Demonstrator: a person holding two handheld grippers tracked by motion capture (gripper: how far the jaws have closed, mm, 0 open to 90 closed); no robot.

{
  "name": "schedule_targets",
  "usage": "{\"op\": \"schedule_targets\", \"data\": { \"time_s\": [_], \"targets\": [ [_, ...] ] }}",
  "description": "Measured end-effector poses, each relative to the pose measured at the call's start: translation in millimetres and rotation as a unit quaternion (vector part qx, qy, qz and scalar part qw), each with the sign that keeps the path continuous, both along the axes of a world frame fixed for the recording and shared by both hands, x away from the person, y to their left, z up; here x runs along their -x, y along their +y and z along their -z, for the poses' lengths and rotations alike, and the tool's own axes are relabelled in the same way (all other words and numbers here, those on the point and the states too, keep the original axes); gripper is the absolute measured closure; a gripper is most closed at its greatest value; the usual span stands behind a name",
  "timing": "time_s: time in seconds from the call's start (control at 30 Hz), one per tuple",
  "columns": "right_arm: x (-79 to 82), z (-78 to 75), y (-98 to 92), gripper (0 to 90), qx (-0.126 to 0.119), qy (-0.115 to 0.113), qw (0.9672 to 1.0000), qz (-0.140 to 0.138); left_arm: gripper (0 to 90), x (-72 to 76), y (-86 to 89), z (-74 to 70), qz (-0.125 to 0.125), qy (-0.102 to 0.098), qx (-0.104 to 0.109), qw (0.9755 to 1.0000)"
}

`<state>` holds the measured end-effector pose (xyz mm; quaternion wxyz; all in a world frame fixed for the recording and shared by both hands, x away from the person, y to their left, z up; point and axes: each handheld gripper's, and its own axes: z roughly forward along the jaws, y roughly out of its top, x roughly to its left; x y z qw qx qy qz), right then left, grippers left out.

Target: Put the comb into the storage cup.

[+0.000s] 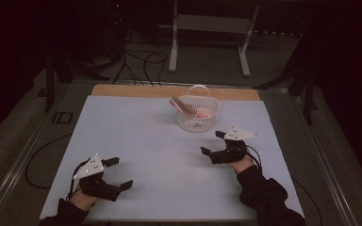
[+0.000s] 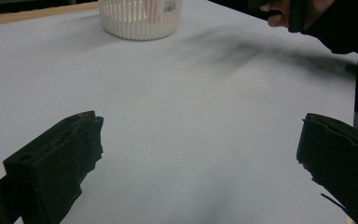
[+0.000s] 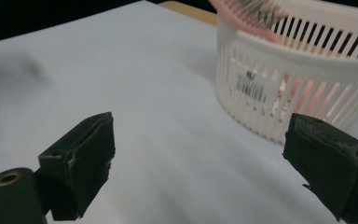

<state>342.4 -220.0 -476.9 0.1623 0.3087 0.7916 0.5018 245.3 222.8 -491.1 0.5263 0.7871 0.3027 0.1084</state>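
A white slatted basket (image 1: pixel 197 117) with a loop handle stands at the back middle of the pale sheet. A pink hairbrush (image 1: pixel 185 107) leans inside it, its head sticking out over the left rim. The basket (image 3: pixel 307 88) and the brush (image 3: pixel 247 11) appear close up in the right gripper view. My right gripper (image 1: pixel 213 142) is open and empty, a short way in front of the basket and to its right. My left gripper (image 1: pixel 121 173) is open and empty near the front left of the sheet. In the left gripper view the basket (image 2: pixel 140 18) stands far off.
The pale sheet (image 1: pixel 146 155) covers a wooden table whose bare strip (image 1: pixel 132 90) runs along the back. Beyond it are floor cables (image 1: pixel 146 61) and a white metal frame (image 1: pixel 207 28). A sleeved arm (image 2: pixel 335 28) crosses the top right of the left gripper view.
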Motion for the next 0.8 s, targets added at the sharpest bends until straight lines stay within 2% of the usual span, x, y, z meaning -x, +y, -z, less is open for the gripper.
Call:
{"op": "schedule_targets", "data": {
  "time_s": [0.33, 0.8],
  "targets": [
    [18.2, 11.2, -11.8, 8.7, -0.005, 0.007, 1.0, 0.004, 0.0, -0.2, -0.2, 0.4, 0.002, 0.001, 0.0, 1.0],
    [46.2, 21.9, -38.9, 8.7, -0.004, 0.026, 0.9995, 0.016, 0.0, 0.0, -0.7, 0.4, 0.005, 0.0, 0.002, 1.0]
  ]
}}
